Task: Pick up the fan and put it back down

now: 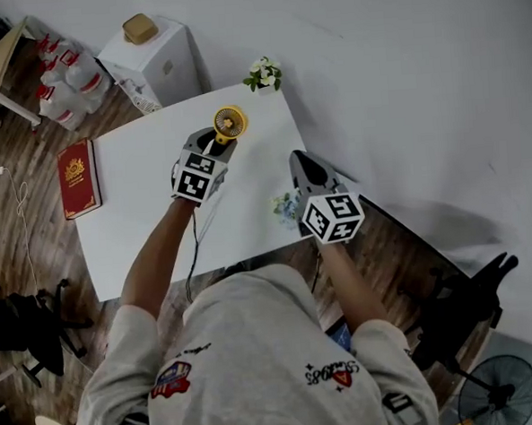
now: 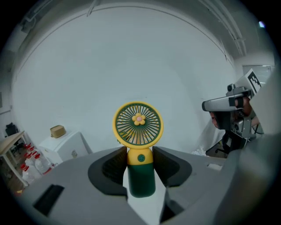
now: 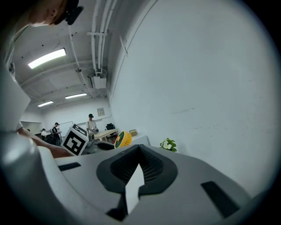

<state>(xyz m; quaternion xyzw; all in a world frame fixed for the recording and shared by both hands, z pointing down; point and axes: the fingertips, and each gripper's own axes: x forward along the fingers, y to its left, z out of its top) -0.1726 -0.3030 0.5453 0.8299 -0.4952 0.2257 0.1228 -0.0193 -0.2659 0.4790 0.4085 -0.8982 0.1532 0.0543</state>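
You've got the small handheld fan (image 2: 138,132), a yellow round grille with a flower hub on a dark green handle. It's upright, its handle clamped between your left gripper (image 1: 215,145) jaws, up above the white desk's (image 1: 140,215) far edge.

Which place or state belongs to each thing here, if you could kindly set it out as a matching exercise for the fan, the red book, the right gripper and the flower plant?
1 fan
2 red book
3 right gripper
4 flower plant

A jaws together, nothing between them
B beyond the left edge of the white table
C clamped by the left gripper
D at the table's far corner

Pairs: 1-C, 2-B, 3-A, 4-D
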